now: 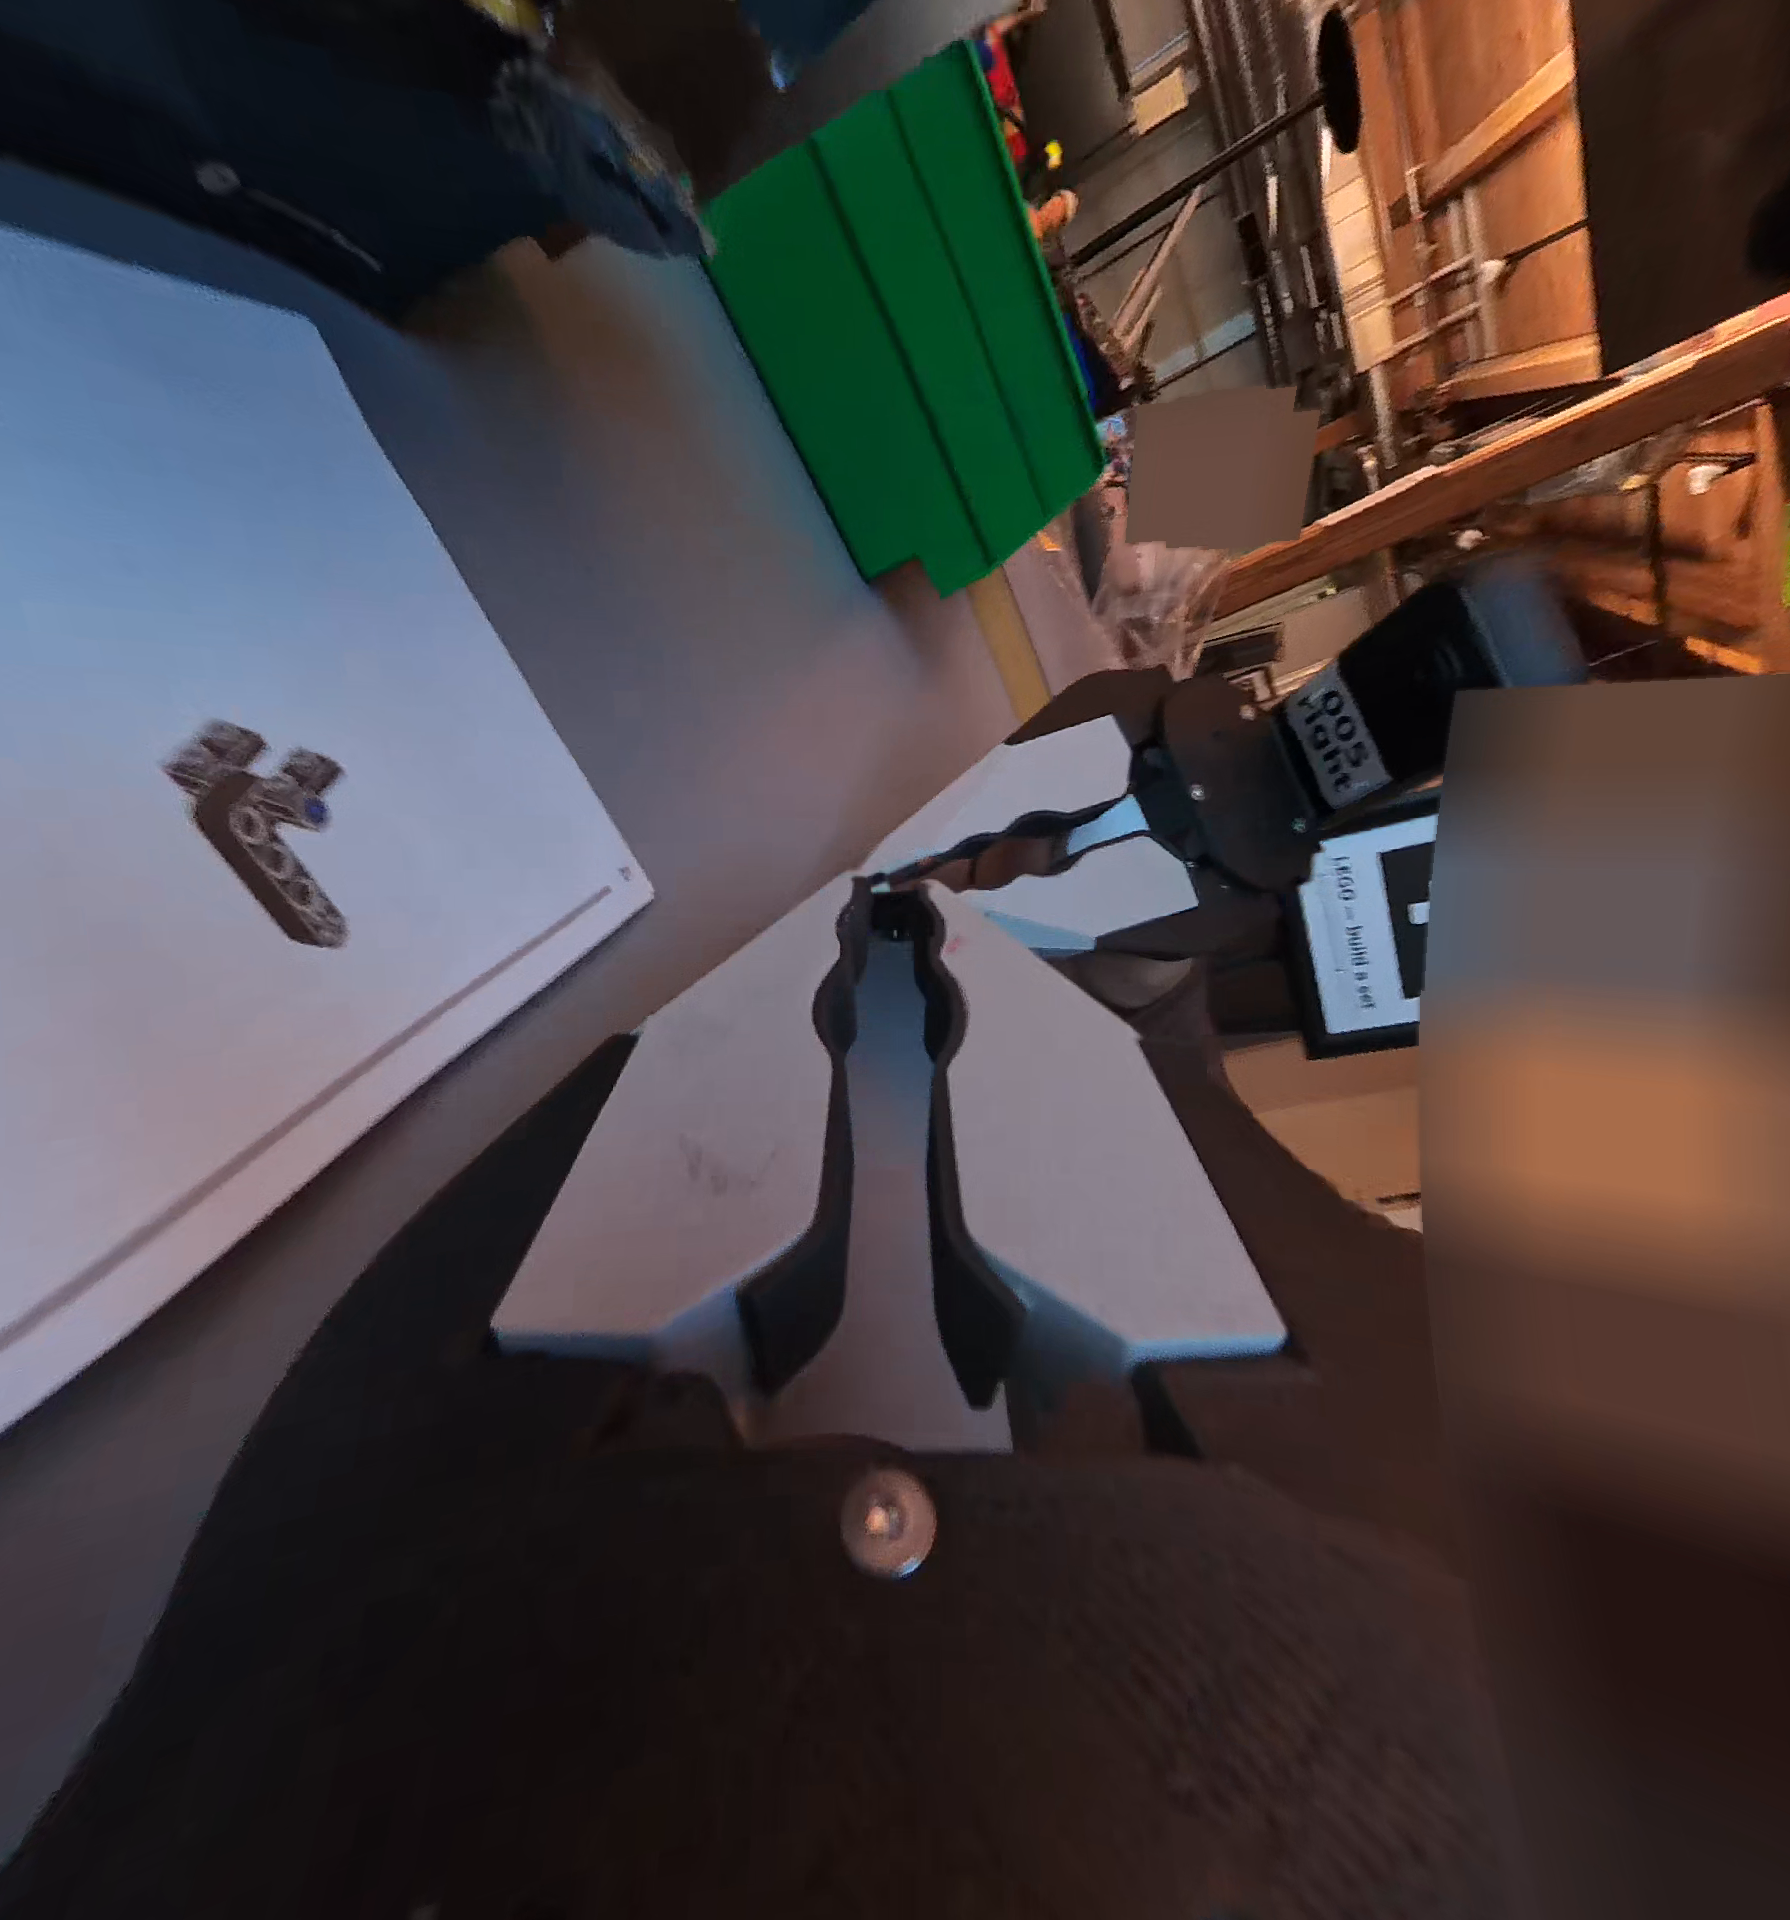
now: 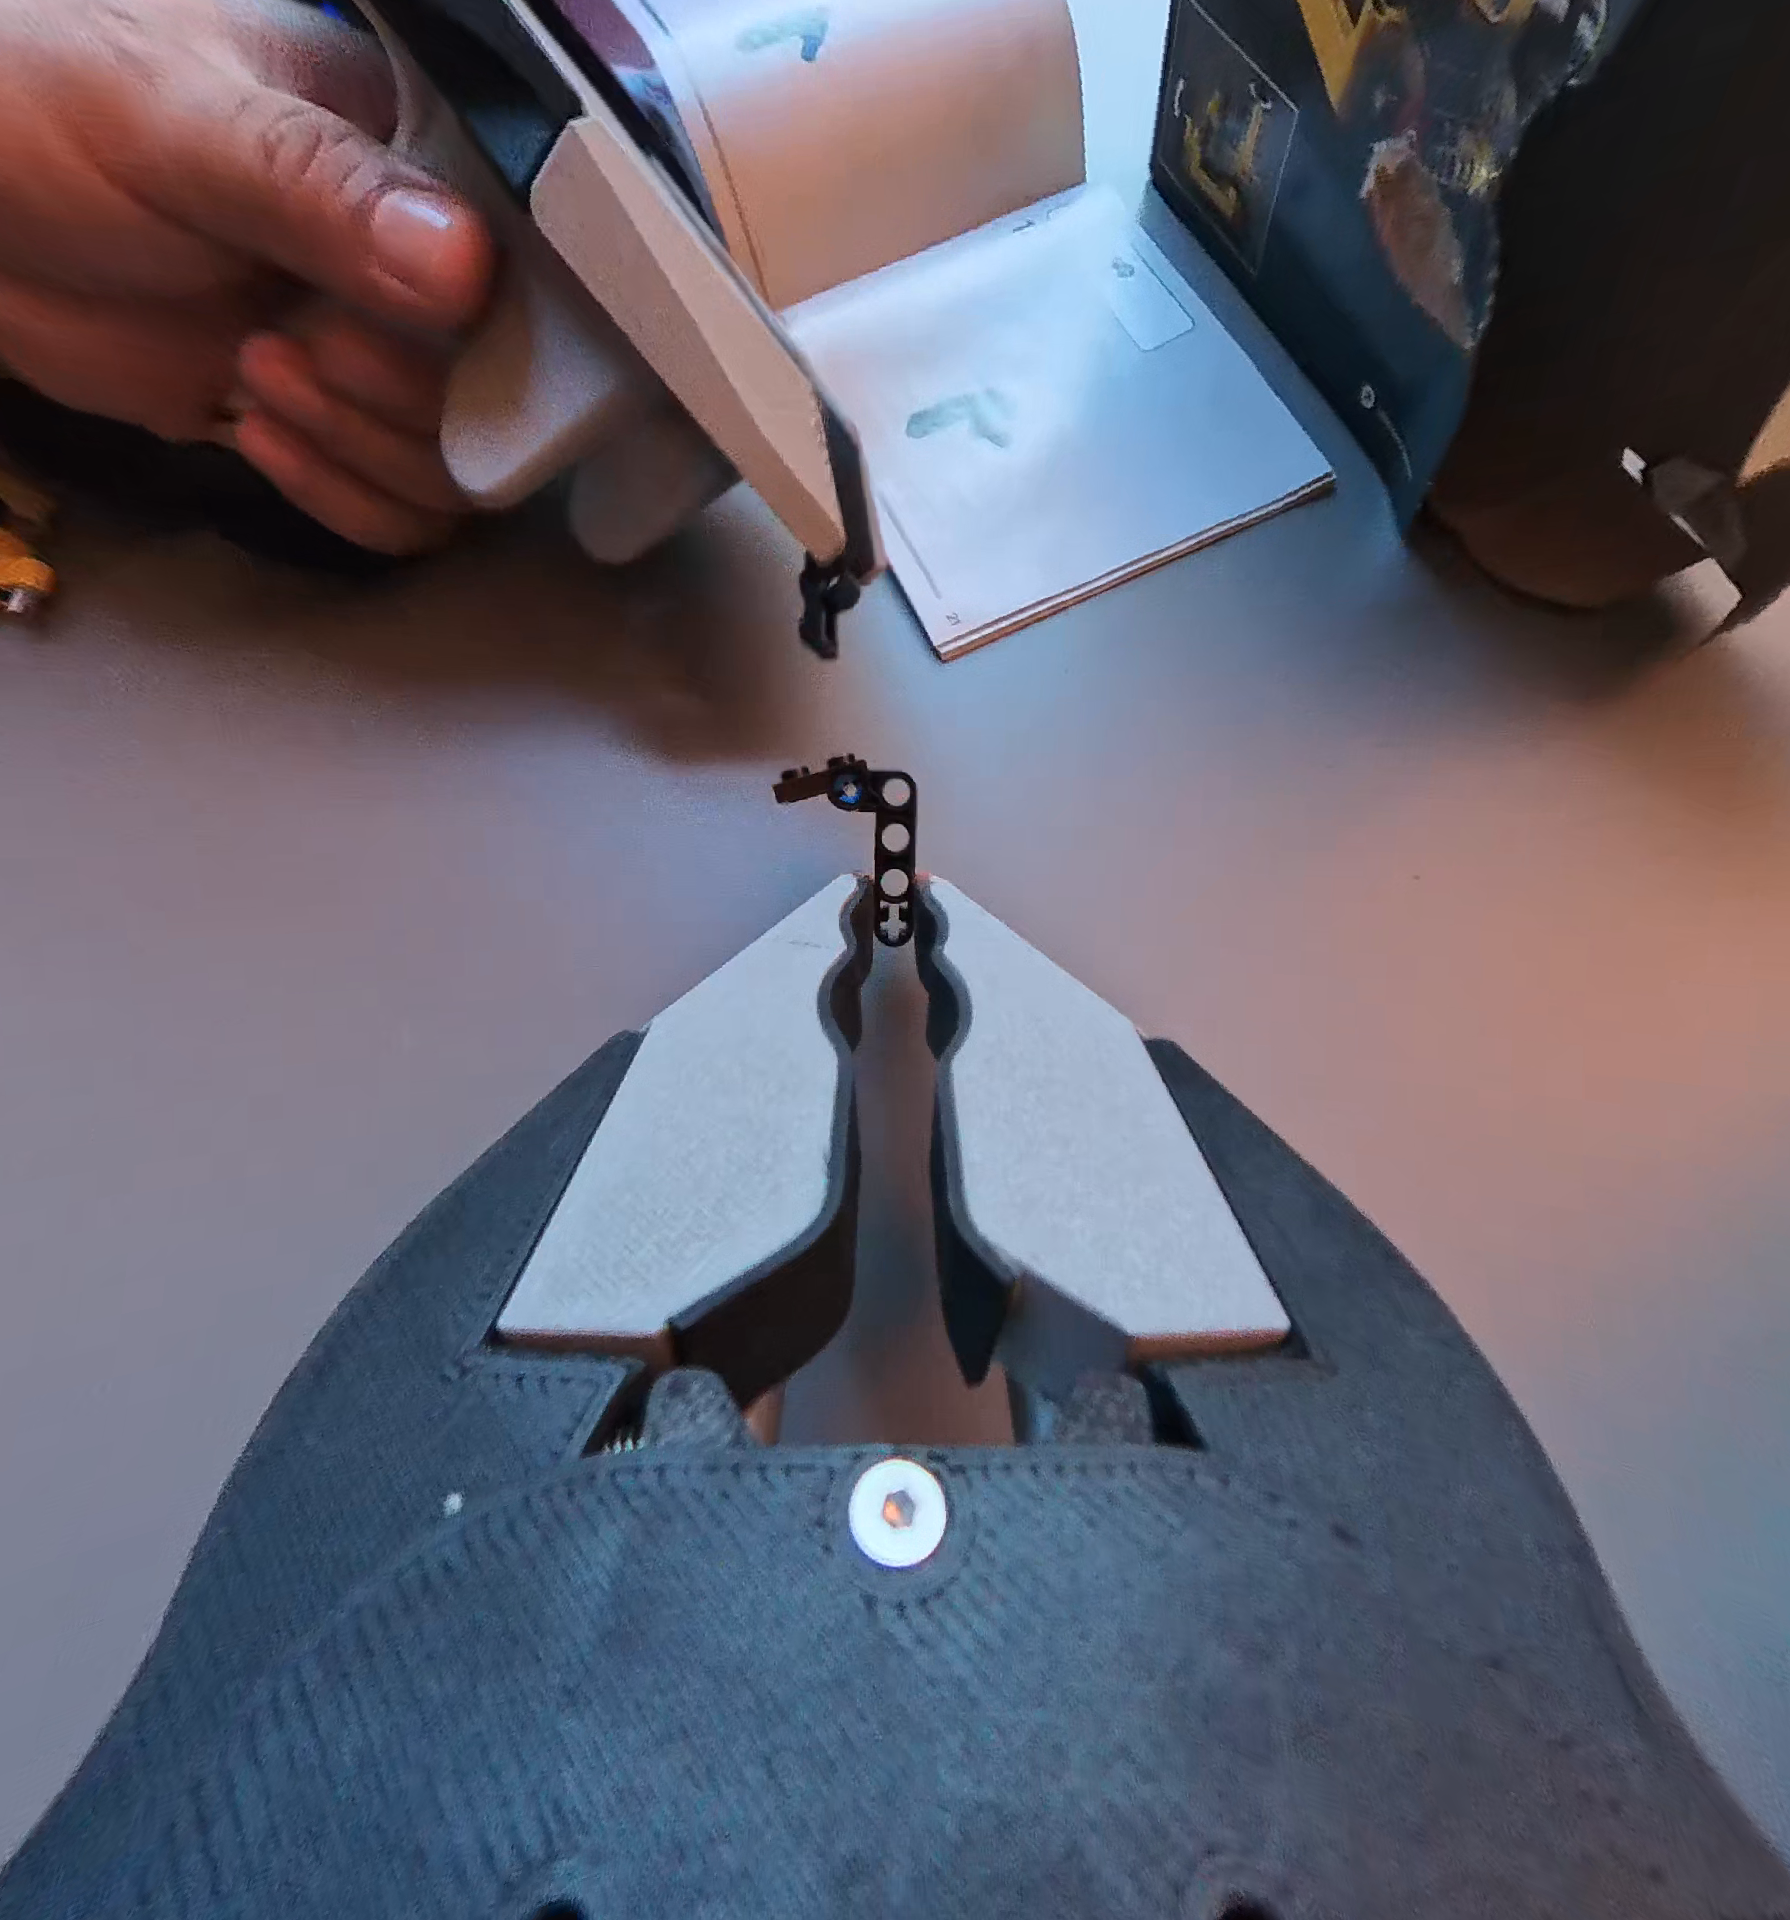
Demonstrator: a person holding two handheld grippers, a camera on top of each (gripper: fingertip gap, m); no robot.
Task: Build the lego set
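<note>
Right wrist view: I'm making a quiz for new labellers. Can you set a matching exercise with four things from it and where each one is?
Things:
1. black beam
2. booklet
3. small black part
4. hand

Places:
A. open on the table, upper middle
B. pinched at the tip of the left tongs
C. upper left, gripping the left tongs' handle
D. clamped upright in the right tongs

Pairs: 1-D, 2-A, 3-B, 4-C
</note>
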